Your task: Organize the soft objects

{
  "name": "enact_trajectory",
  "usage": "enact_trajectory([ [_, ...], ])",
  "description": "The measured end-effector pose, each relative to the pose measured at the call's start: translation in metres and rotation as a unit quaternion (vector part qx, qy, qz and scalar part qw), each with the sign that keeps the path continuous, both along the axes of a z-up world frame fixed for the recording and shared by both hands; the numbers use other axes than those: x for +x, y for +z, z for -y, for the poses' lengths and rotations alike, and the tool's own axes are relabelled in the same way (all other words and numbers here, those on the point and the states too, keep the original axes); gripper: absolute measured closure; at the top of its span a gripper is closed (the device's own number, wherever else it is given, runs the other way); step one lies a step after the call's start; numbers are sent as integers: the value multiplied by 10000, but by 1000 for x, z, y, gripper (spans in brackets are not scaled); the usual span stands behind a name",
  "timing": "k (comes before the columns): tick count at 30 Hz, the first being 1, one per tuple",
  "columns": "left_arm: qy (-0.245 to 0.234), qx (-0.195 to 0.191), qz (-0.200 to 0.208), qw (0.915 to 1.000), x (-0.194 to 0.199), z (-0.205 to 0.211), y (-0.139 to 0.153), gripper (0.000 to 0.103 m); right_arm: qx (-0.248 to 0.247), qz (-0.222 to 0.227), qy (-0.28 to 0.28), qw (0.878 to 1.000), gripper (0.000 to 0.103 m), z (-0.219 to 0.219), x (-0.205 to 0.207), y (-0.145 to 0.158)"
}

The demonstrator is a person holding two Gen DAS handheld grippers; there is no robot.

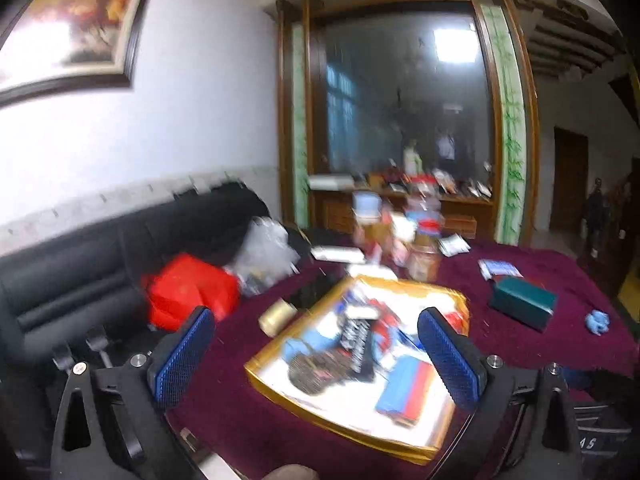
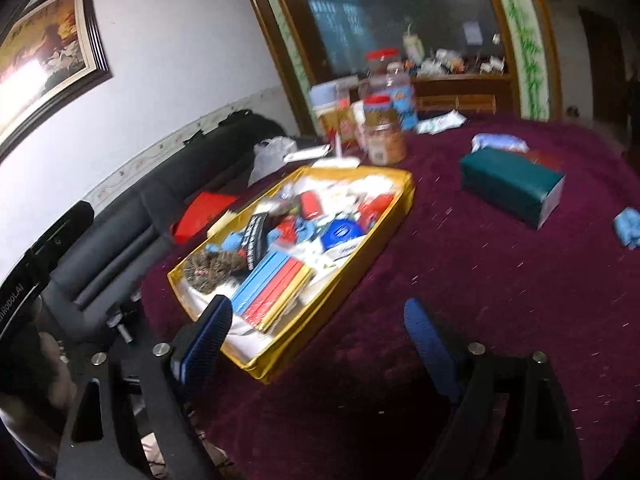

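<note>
While tongs gape | gold tray (image 2: 400,204) — mixed clutter | jars (image 2: 384,140) behind

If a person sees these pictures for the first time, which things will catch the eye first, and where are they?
The gold-rimmed box, crammed with colourful small items, lies on the dark red tablecloth just ahead of both open tongs. Right of it sits a dark green box, with a small blue soft object near the table's right edge. A red bag glows on the black sofa at the left.

A small crumpled light-blue soft object (image 2: 629,227) lies on the maroon counter (image 2: 460,280), far right of the right gripper (image 2: 320,344), well apart.
</note>
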State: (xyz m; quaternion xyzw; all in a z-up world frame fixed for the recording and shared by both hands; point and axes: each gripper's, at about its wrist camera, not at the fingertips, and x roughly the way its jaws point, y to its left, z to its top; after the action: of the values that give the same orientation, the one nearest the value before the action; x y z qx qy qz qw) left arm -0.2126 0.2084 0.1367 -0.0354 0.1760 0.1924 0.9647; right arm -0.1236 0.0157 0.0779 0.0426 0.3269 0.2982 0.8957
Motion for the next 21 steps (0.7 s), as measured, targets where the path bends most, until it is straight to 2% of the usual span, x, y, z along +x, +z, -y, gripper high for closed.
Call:
enact_trajectory([
  [1,-233,-185,-292,9991,11,-1,-5,0,-44,93,-51,9999,12,1,-3,2],
  [3,-338,-603,-795,9944,28,-6,-20,0,-146,261,-150,9994,11,4,-8,4],
  [6,-219,-795,-1109,9904,37,-7,-35,0,-379,395,-230,9982,11,4,-14,1],
  [11,-74,-636,-1112,9917,35,-1,-34,0,-825,517,-224,9950,11,0,-21,-8],
  [16,16,-334,-1045,9940,32,3,-33,0,-954,453,-198,9942,11,-8,-19,-15],
  [21,-23,-351,-1018,9942,30,-1,-34,0,-1166,415,-123,9922,11,-21,-17,-21],
])
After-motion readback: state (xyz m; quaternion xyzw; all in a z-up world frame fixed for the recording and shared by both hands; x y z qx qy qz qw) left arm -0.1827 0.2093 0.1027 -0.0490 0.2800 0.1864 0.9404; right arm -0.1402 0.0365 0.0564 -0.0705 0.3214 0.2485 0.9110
